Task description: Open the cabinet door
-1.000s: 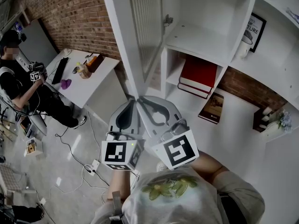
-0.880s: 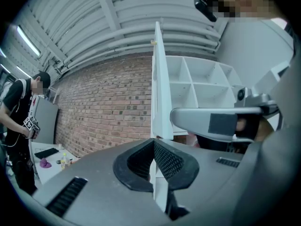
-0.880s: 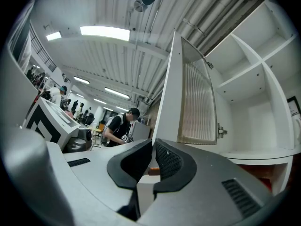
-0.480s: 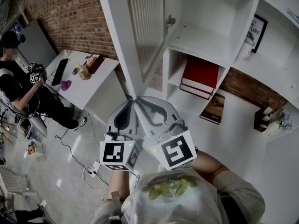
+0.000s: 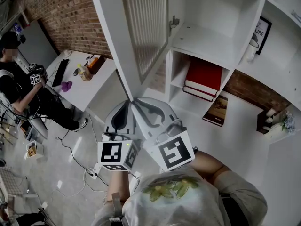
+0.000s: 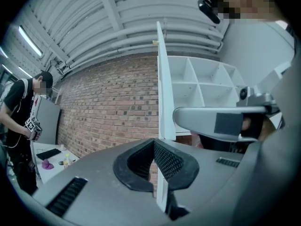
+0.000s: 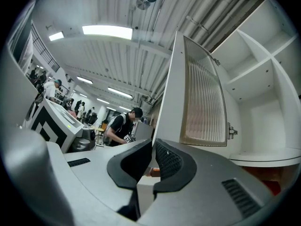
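1. Cabinet door (image 5: 143, 32): swung further out from the cabinet (image 5: 207, 39) than a second ago. It now stands well ajar, hinged at the shelves.
2. Left claw (image 6: 154, 163) and right claw (image 7: 151, 166) are both closed tight on the door's lower free edge, side by side.
3. Reading: the opening is under way and mostly done — the pull must follow the hinge arc.
4. Beyond: red books (image 5: 202, 76) lie exposed on a lower shelf.

red brick wall (image 5: 70, 18) at the back, grey floor (image 5: 47, 173) with loose cables (image 5: 70, 149) and a power strip (image 5: 94, 167). white worktop (image 5: 94, 86) against the wall, person (image 5: 19, 84) beside it. ribbed ceiling (image 7: 117, 8), strip lights (image 7: 107, 31) on.
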{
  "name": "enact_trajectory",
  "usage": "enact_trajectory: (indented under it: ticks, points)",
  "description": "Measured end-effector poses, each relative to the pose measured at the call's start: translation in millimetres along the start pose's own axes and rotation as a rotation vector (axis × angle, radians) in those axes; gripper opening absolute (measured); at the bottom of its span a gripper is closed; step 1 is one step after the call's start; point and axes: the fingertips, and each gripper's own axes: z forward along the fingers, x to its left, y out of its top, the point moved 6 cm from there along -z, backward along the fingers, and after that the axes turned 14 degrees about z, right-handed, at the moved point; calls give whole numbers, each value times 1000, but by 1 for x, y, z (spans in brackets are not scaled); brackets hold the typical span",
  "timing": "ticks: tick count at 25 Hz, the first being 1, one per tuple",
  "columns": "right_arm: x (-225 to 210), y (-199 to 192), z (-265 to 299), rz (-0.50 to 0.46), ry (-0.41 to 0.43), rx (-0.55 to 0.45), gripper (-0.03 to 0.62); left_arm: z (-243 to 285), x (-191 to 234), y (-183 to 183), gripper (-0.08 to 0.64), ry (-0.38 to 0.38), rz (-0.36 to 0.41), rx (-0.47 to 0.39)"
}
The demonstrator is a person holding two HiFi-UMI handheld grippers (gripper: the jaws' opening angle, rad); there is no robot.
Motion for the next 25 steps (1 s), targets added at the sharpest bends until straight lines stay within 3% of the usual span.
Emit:
enact_trajectory:
  ticks: [16, 25]
  points:
    - [2, -3, 20, 23, 65, 18, 37, 7, 2, -5, 9, 5, -10, 8]
    - [-5, -1, 7, 129, 125, -16, 37, 2, 1, -16, 8, 47, -41, 33]
